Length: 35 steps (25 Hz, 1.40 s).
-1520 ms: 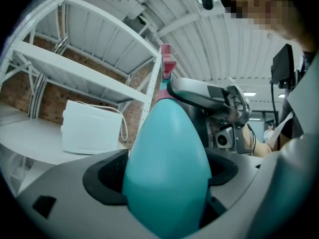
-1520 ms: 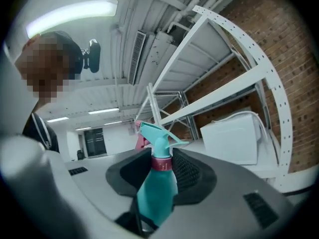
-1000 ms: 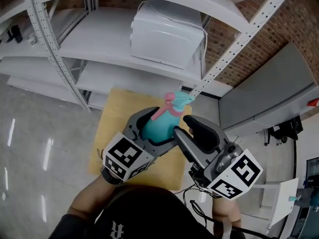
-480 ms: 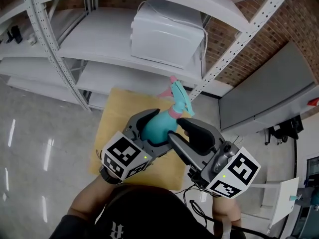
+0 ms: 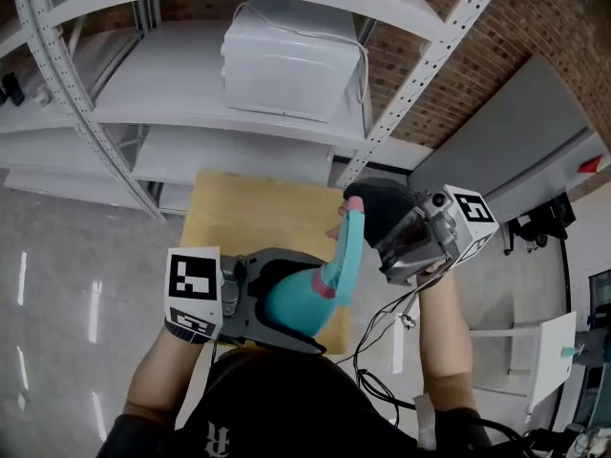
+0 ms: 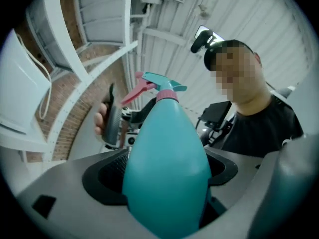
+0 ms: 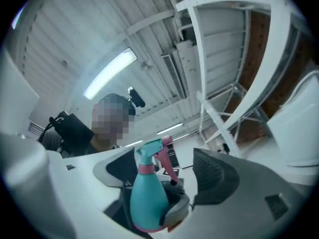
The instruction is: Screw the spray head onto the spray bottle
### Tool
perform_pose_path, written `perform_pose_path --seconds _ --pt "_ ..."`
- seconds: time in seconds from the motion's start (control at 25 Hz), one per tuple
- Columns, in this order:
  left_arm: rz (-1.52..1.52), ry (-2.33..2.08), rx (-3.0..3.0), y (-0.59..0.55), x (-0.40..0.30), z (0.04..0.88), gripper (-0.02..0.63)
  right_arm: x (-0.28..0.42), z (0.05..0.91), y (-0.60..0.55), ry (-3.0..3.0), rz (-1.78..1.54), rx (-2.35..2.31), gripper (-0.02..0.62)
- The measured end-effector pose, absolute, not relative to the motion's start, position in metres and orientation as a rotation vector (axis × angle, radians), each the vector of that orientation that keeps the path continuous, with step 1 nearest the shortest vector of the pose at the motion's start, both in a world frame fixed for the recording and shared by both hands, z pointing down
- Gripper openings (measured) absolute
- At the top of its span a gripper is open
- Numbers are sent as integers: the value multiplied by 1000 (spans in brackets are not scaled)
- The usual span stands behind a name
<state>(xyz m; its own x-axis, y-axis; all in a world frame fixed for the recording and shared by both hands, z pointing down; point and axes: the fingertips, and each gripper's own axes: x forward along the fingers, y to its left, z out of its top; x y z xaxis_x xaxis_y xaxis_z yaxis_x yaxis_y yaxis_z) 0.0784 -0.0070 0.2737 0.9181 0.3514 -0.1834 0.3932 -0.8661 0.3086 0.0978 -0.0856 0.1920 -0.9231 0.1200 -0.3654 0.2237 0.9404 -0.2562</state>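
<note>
Left fingers (image 6: 99,176) clamped – spray bottle (image 6: 167,158) between them.

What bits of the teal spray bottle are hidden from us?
- Base of the teal plastic spray bottle: left gripper view, sunk between the left gripper's jaws.
- Whether the pink collar is tight: right gripper view, too small.
- Near edge of the wooden board: head view, behind bottle and gripper.

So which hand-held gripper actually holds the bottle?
The left hand-held gripper: its jaws clamp the teal spray bottle. The right hand-held gripper has just been opening its jaws, spray head between them, unpressed.
</note>
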Motion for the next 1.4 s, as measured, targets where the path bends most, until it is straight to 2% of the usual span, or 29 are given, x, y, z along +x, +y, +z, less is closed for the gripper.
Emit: perform_pose_path --seconds 0.2,0.24,0.28,0.36,0.44,0.64,0.76,0.84,0.92,1.08,1.4 --pt "-135 683 2627 9 90 282 434 56 186 -48 2854 -175 564 339" --pt "-141 656 2613 5 89 284 434 54 188 -47 2872 -160 549 301" --pt "-149 612 2608 0 87 287 434 54 189 -50 2894 -161 506 222" --pt "-148 482 2620 -17 84 293 435 53 195 -62 2954 -187 343 154" --pt "-121 320 2639 -37 81 302 434 51 204 -81 3030 -219 93 118" --pt "112 -344 2759 -99 73 333 435 54 233 -136 3021 -439 -700 107" --pt "289 -723 2831 -129 66 353 434 54 249 -155 2906 -561 -971 101" --pt "203 -626 2796 -126 69 351 434 54 247 -150 2892 -561 -973 112" --pt "97 -517 2737 -124 68 344 434 65 240 -136 2879 -561 -934 169" --pt "133 -541 2745 -131 59 343 434 84 238 -127 2886 -552 -1005 169" --pt "253 -639 2765 -137 65 356 434 59 240 -112 2990 -481 -988 169"
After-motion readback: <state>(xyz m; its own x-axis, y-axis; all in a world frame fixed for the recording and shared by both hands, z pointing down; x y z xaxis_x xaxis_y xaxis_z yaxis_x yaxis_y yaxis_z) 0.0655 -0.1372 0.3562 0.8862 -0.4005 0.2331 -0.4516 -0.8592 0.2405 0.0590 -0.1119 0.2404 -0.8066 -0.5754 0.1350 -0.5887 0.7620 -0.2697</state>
